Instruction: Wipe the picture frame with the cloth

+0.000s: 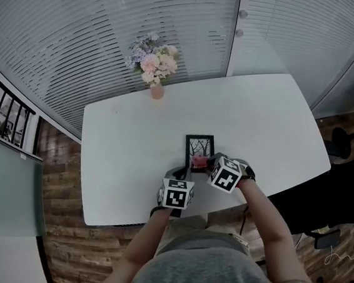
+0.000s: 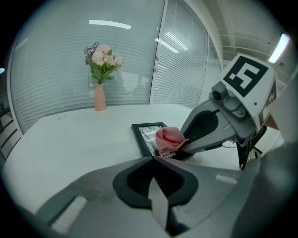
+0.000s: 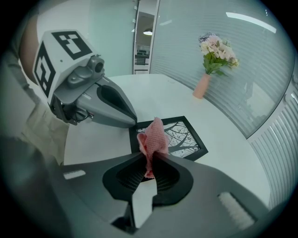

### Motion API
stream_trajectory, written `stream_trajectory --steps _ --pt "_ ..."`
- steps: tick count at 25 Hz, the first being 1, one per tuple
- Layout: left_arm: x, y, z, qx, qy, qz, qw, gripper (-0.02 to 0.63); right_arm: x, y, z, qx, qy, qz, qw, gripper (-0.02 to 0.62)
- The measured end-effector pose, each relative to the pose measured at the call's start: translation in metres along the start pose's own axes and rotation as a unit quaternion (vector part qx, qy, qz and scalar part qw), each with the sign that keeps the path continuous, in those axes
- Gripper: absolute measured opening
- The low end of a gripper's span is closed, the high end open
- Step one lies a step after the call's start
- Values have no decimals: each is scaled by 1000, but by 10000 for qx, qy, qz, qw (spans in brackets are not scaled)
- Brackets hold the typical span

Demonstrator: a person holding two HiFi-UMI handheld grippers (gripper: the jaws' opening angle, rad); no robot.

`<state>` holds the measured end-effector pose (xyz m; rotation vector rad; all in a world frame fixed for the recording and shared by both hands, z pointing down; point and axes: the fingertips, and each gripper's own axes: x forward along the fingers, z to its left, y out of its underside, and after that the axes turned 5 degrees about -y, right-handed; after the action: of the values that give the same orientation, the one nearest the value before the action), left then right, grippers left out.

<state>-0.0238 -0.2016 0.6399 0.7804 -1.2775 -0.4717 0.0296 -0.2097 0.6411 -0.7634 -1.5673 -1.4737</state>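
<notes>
Picture frame (image 1: 199,147): flat on the tabletop (image 1: 118,163), rectangular, thin black moulding, a bare-branch print in black on white under the glazing.

Cloth (image 3: 152,137): pink, a small waffle or mesh weave, bunched into an upright fold. It is clamped between the closed jaws of the right hand-held gripper (image 3: 151,155) and held over the frame's near end. Contact with the glazing cannot be made out.

Left hand-held gripper (image 2: 153,158): jaws brought together with nothing between them, tips set at the frame's near corner, just beside the cloth. Grey moulded shells and ribbed dark pads are seen on both tools.

Tabletop: white, smooth, matt, with rounded corners. A slim pink vase (image 1: 156,91) of pink, white and lilac flowers (image 1: 152,56) is stood near the far edge, well apart from the frame.

Room: curved walls lined with pale horizontal blinds (image 1: 81,33); dark wood-plank floor (image 1: 60,232).
</notes>
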Motion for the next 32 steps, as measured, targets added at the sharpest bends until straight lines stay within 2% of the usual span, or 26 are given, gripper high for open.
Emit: stream_trajectory --steps 8,14,18,24,26,32 --pt "-5 -2 -2 58 142 -71 9999 3 -10 -4 1 114 755 -425 9962 41" --pt "-29 -14 -10 128 152 -401 9990 3 -31 -10 12 570 1305 -994 9848 41" --pt "-49 -15 -20 137 172 -605 9979 3 -51 -12 24 1124 1558 -1518 9696 41" --pt "-84 -10 -30 -36 215 -885 9958 3 -87 -15 46 2096 1737 -2342 9333 41" --pt "-96 -7 -33 -116 246 -970 9949 3 -97 -15 57 2244 1744 -2524 9249 41" --pt "-128 7 -42 -289 276 -1142 9926 3 -120 -14 93 2383 1820 -2859 9101 41"
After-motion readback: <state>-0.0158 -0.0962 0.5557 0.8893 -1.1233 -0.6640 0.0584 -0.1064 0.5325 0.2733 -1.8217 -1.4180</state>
